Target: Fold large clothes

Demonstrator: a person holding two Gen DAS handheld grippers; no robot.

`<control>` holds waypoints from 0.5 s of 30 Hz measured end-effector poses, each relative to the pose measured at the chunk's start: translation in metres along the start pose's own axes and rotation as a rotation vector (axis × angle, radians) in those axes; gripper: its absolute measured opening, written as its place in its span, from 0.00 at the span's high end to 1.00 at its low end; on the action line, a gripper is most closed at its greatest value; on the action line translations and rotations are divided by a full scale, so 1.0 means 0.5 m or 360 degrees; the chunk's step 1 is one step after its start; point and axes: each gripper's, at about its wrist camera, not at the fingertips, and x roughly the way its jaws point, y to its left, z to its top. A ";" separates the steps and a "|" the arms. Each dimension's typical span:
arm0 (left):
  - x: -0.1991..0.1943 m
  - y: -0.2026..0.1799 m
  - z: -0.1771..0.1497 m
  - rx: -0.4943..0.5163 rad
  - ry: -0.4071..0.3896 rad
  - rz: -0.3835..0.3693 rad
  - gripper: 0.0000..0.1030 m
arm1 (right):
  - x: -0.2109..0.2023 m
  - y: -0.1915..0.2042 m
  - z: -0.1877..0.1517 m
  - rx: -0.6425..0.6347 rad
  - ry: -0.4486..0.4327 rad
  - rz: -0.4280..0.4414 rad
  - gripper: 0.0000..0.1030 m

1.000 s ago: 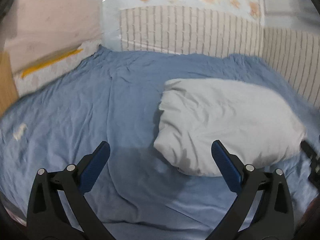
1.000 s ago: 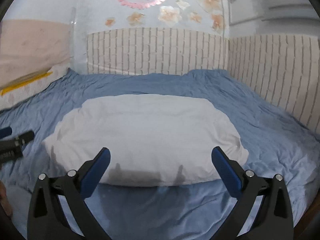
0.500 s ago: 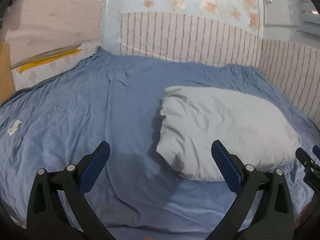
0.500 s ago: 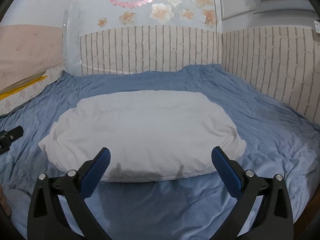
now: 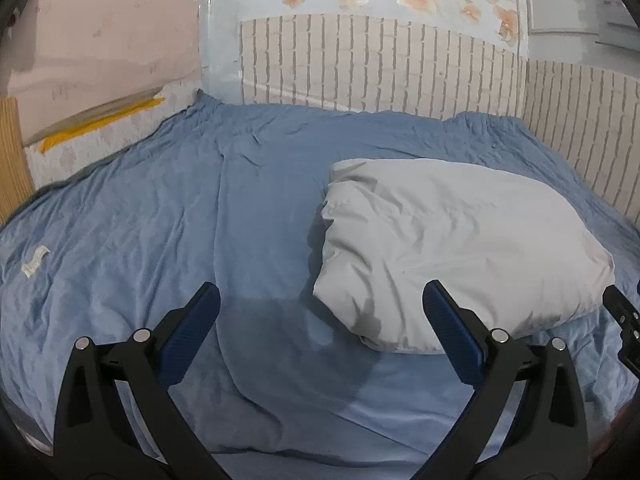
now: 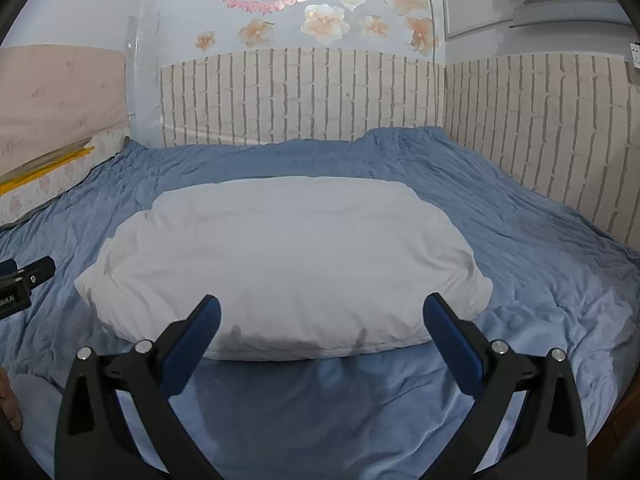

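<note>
A puffy white folded garment (image 5: 456, 248) (image 6: 288, 264) lies as a thick bundle on the blue bed sheet (image 5: 132, 248) (image 6: 552, 248). My left gripper (image 5: 320, 300) hovers open above the sheet, with the bundle's left end in front of its right finger. My right gripper (image 6: 320, 312) is open too, held just short of the bundle's near edge and centred on it. Nothing is between either pair of fingers. The right gripper's tip (image 5: 624, 320) shows at the right edge of the left wrist view, and the left gripper's tip (image 6: 24, 280) at the left edge of the right wrist view.
Brick-pattern walls (image 6: 304, 100) close the bed at the back and right (image 6: 560, 136). A pink headboard with floral bedding (image 5: 92, 96) stands at the left. A small white scrap (image 5: 34, 262) lies on the sheet at the left. A hand (image 6: 8, 404) shows at the lower left.
Both grippers have tilted up and drawn back slightly, so more of the wall shows. The white bundle lies where it was. Both stay open.
</note>
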 end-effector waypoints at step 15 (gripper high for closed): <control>-0.009 0.013 0.000 -0.0016 -0.0027 0.0046 0.03 | 0.007 0.007 -0.001 -0.0041 0.0027 -0.0006 0.02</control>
